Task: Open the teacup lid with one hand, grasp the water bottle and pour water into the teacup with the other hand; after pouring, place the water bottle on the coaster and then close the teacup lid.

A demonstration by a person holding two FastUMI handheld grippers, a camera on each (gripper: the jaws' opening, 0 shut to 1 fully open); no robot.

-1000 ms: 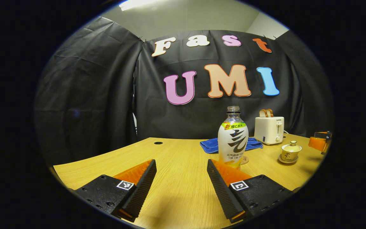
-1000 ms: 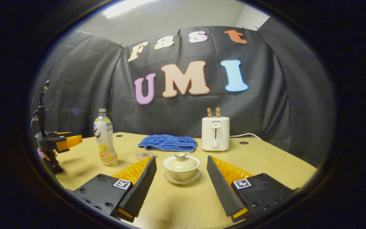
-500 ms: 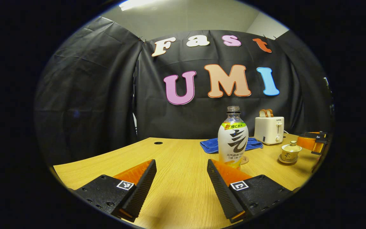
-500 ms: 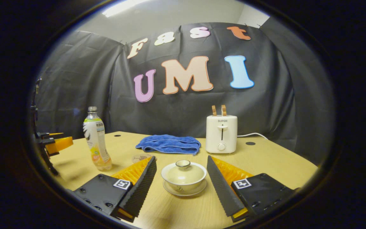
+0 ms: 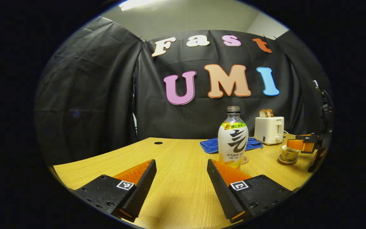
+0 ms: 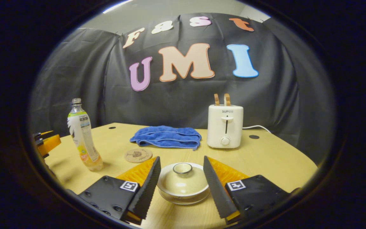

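The lidded cream teacup (image 6: 183, 183) on its saucer sits between the fingers of my right gripper (image 6: 181, 160), which is open; its lid knob (image 6: 182, 168) is level with the fingertips, and neither finger touches the cup. An uncapped water bottle (image 5: 233, 136) with a white label stands upright, just beyond and to the right of my open left gripper (image 5: 181, 165), which holds nothing. In the right gripper view the bottle (image 6: 84, 135) stands at the left, with the round coaster (image 6: 138, 155) to its right. In the left gripper view the right gripper (image 5: 301, 144) covers the top of the teacup (image 5: 288, 155).
A folded blue towel (image 6: 167, 137) and a white toaster (image 6: 225, 125) with toast in it stand at the back of the wooden table (image 6: 265, 156). The toaster's cord runs off to the right. The left gripper (image 6: 46, 143) shows at the far left edge.
My right gripper has moved forward and down until its fingers flank the teacup, narrowing a little. The left gripper and the bottle have not moved.
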